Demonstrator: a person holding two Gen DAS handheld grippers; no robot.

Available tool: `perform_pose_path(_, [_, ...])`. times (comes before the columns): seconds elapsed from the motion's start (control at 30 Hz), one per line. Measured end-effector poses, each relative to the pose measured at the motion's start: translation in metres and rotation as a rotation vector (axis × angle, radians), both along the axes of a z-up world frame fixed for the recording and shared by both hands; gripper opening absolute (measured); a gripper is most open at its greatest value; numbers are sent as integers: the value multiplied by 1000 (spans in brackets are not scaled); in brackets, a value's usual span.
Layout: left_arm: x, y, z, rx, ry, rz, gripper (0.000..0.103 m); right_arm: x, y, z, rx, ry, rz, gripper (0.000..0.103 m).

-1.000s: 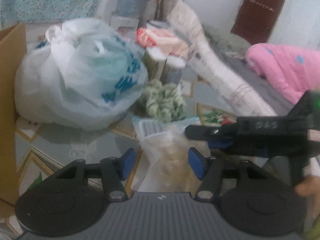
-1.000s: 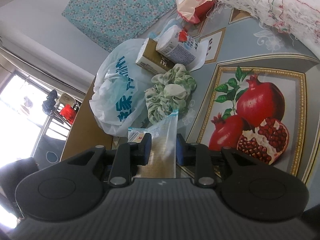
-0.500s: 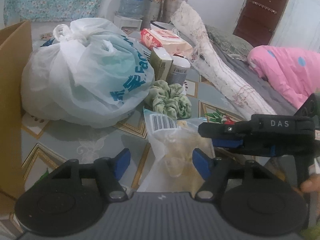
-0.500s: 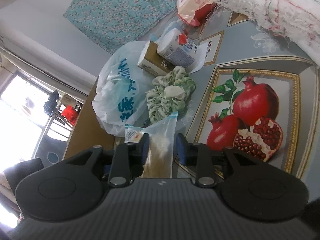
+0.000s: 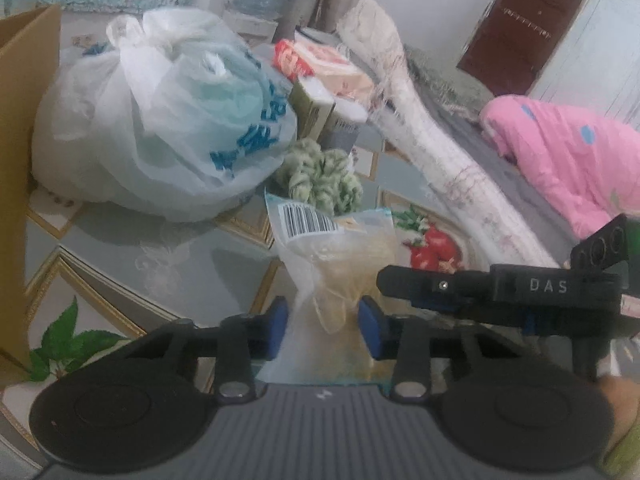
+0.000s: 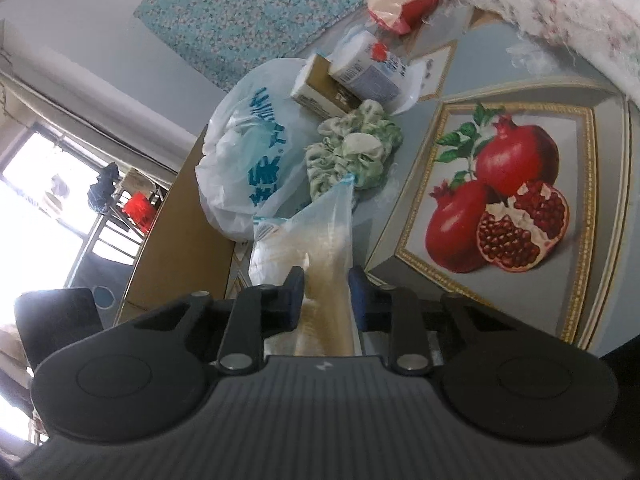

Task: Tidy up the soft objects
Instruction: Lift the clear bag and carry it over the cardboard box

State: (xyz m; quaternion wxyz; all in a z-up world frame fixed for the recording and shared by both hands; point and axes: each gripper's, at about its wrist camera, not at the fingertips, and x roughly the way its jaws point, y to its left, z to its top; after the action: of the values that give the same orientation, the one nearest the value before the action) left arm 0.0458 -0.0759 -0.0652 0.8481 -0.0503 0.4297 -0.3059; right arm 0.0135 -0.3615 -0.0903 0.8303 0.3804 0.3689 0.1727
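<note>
A clear food bag (image 5: pixel 340 276) is clamped lengthwise between both closing tools: the left tool (image 5: pixel 323 328) beneath, the right tool (image 6: pixel 326 300) crossing from the right.

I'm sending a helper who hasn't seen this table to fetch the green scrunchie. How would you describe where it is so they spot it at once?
Find the big white plastic bag with blue lettering on the table. Right beside it, in front of two small cartons, lies the scrunchie. It is the only ruffled, pale green fabric ring; the clear pouch just in front of it is smooth plastic with a barcode.
</note>
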Motion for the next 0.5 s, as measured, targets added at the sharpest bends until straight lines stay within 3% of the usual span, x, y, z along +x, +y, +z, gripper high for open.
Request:
perform_pose_path(0.27, [-23, 43, 64, -73, -164, 90, 36, 10, 27, 67, -21, -147, 97, 19])
perform_pose_path(0.4, [-22, 82, 104, -75, -276, 205, 36, 42, 68, 113, -44, -249, 211, 19])
perform_pose_path(0.5, [-8, 113, 121, -48, -307, 299, 37, 78, 111, 140, -75, -299, 309, 19])
